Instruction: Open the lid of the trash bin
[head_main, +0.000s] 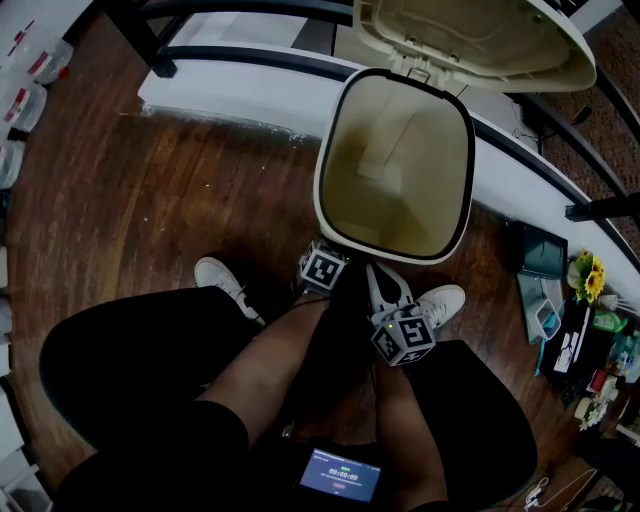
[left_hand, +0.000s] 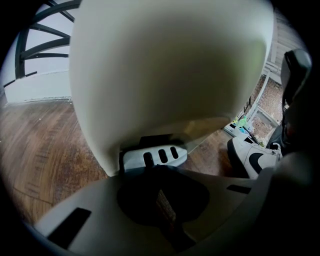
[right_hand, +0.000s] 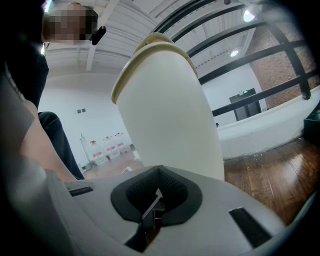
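While the trash bin stands with lid tipped up, left claw sits low at its base, pinched together right at the grey pedal. Beside the bin wall, right claw is also pinched together, empty.

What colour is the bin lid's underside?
The lid is cream; the head view shows it best.
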